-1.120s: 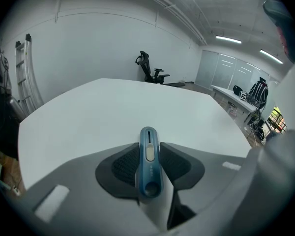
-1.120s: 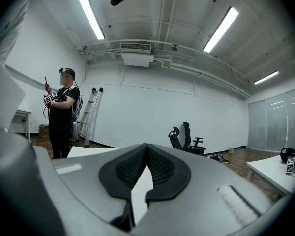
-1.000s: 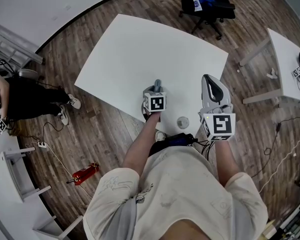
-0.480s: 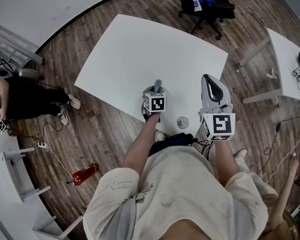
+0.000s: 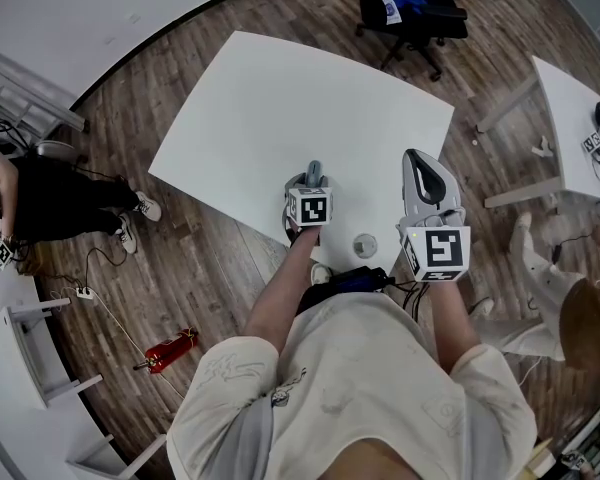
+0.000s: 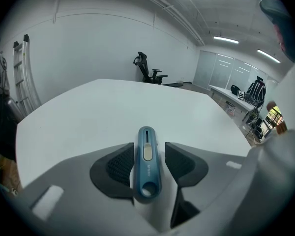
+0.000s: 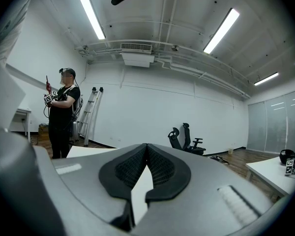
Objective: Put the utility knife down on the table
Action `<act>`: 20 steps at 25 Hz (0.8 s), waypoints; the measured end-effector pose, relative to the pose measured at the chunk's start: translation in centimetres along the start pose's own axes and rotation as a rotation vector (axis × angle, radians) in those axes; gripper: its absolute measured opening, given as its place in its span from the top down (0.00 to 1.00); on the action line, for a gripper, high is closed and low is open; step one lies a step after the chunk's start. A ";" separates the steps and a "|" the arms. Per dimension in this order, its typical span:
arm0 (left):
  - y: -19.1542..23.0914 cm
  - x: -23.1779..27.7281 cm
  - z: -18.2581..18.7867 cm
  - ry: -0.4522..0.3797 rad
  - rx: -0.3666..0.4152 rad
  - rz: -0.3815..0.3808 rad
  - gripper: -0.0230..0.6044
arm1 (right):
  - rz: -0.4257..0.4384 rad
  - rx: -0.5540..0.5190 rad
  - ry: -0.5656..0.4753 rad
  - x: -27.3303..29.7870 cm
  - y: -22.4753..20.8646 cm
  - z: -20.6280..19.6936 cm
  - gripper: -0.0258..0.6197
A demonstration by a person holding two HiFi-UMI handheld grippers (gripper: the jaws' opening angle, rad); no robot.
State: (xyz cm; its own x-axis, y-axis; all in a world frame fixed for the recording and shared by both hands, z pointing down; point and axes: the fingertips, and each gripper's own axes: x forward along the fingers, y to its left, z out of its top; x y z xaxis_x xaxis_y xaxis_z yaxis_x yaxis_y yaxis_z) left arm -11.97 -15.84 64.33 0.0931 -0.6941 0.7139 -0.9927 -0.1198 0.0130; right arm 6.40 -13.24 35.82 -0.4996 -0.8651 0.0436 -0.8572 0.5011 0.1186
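Left gripper (image 5: 313, 180) jaws have just been opening up over the last second, and the hands themselves have pretty much stayed where they were. Also new since the earlier frames: someone in light clothes (image 5: 565, 303) has wandered into the right edge of the head view.

So right now the blue utility knife (image 6: 146, 163) is lying lengthwise between the left gripper's spread jaws, at the near edge of the white table (image 5: 280, 98). Its end with the hole points back toward the person and its slider faces up. The right pad (image 6: 183, 160) clearly stands off it with a gap. The left pad (image 6: 119, 165) is just beside it, but it doesn't look like it's pressing. So it's let go, not a grip.

The right gripper (image 7: 146, 154) is off to the right of the left one, held level. Its jaws are closed tip to tip with nothing in them.

Other stuff around:
- A small round grey thing (image 5: 365, 244) sits on the table's near edge between the two grippers.
- A black office chair (image 5: 410, 8) is at the far side.
- Another white table (image 5: 580, 118) is off to the right.
- Something red (image 5: 170, 346) lies on the wood floor near left.
- A person in black (image 5: 40, 203) is at the left edge.
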 end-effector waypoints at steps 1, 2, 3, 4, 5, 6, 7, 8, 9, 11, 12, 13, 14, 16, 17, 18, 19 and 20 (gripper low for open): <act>0.0 -0.3 0.3 -0.002 -0.003 -0.002 0.61 | 0.000 -0.001 0.000 0.0 0.0 0.4 0.95; 0.0 -0.5 0.5 -0.006 -0.006 -0.004 0.61 | 0.000 -0.001 0.000 0.0 0.0 0.6 0.95; 0.0 -0.7 0.7 -0.011 -0.010 -0.005 0.60 | 0.000 -0.001 0.000 0.0 0.0 0.8 0.95; 0.0 -0.8 0.9 -0.016 -0.011 -0.007 0.60 | -0.001 0.000 0.000 -0.1 -0.1 0.8 0.95; -0.1 -0.9 1.1 -0.023 -0.009 -0.008 0.60 | -0.001 0.001 0.000 -0.1 -0.1 0.8 0.95; -0.2 -1.0 1.4 -0.030 -0.005 -0.009 0.60 | -0.001 0.002 0.000 -0.1 -0.1 0.8 0.95; -0.3 -1.2 1.8 -0.039 -0.002 -0.010 0.60 | -0.001 0.002 0.000 0.0 -0.1 0.8 0.95; -0.4 -1.4 2.3 -0.048 0.001 -0.012 0.60 | 0.000 0.003 0.001 0.1 -0.1 1.0 0.95; -0.4 -1.8 2.9 -0.057 0.003 -0.013 0.60 | 0.000 0.003 0.002 0.1 -0.1 1.3 0.95; -0.4 -2.6 4.1 -0.075 0.001 -0.019 0.60 | 0.000 0.003 0.004 0.3 -0.1 2.0 0.95; -0.5 -2.9 4.6 -0.083 0.000 -0.024 0.60 | -0.001 0.003 0.004 0.3 -0.1 2.2 0.95; -0.5 -3.0 5.0 -0.091 -0.001 -0.029 0.61 | -0.001 0.003 0.004 0.3 0.0 2.2 0.95; -0.6 -3.1 5.2 -0.098 -0.001 -0.033 0.62 | -0.001 0.003 0.003 0.3 0.1 2.1 0.95; -0.8 -3.2 5.4 -0.116 0.001 -0.037 0.63 | -0.001 0.001 0.000 0.2 0.2 1.6 0.95; -0.9 -3.4 5.6 -0.128 0.001 -0.038 0.64 | 0.000 0.000 -0.001 0.2 0.2 1.4 0.95; -1.0 -3.6 5.9 -0.141 -0.001 -0.038 0.65 | -0.001 0.000 -0.001 0.1 0.2 1.4 0.95; -1.1 -4.0 6.3 -0.154 -0.003 -0.038 0.65 | -0.002 0.001 -0.001 0.1 0.2 1.3 0.95; -1.1 -4.4 6.7 -0.167 -0.004 -0.038 0.68 | -0.003 0.002 -0.001 0.0 0.2 1.4 0.95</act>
State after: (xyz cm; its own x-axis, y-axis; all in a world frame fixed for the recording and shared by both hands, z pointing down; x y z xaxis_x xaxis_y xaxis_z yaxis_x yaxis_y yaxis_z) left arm -10.74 -17.40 56.51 0.1413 -0.7974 0.5867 -0.9886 -0.1452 0.0407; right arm 6.04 -13.10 34.51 -0.4972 -0.8666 0.0422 -0.8589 0.4986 0.1169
